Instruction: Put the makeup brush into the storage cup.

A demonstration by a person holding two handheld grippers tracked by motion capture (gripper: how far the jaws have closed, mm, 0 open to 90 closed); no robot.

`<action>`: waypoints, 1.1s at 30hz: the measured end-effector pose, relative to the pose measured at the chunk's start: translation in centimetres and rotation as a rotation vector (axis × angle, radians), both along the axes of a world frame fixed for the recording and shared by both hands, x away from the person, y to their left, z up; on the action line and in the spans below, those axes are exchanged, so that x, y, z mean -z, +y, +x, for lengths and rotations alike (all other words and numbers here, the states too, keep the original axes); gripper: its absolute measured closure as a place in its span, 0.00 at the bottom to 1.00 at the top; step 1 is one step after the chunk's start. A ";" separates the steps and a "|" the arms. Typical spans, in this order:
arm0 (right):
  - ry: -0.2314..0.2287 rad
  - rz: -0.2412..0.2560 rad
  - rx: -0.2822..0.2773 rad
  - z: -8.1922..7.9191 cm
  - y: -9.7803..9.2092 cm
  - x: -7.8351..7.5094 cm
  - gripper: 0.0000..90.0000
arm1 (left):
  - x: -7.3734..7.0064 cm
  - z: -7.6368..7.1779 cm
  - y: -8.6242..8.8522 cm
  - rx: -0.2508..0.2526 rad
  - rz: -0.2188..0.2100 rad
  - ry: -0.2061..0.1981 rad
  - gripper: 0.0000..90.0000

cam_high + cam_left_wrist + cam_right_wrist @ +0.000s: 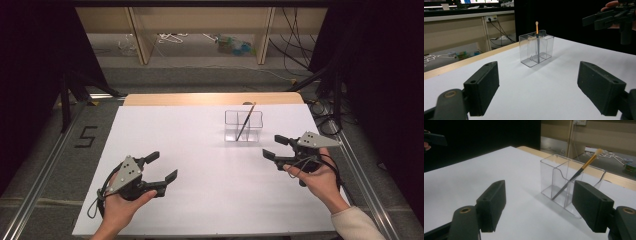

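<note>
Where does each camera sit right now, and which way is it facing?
High view: above the person's side, looking forward and down on the white table; both forearms show, with the left hand-held gripper and right hand-held gripper.
Left gripper view: low over the table, looking between its own open jaws at the clear holder and the brush; the other hand-held gripper shows at top right.
Right gripper view: low and nearer, facing the holder between its open jaws.
Shared: all three show the holder and the brush.
</note>
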State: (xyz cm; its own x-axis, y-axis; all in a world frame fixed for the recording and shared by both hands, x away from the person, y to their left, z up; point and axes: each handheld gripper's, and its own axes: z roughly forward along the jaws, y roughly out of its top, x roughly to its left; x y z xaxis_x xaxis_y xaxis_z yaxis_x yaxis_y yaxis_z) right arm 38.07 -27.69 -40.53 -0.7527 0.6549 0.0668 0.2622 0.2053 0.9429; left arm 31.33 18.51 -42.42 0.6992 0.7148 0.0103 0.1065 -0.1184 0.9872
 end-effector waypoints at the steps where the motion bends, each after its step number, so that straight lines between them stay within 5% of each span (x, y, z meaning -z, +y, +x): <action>1: 0.002 -0.009 0.003 -0.2 -0.1 0.0 0.31 | 0.0 0.0 0.0 0.000 0.000 0.000 0.19; 25: 0.003 0.031 -0.032 -4.0 -0.3 1.6 0.29 | 0.0 0.1 0.3 -0.003 -0.005 -0.001 0.19; 33: 0.007 -0.001 -0.051 -4.8 0.1 1.8 0.28 | 0.1 0.2 0.6 -0.002 0.002 -0.003 0.19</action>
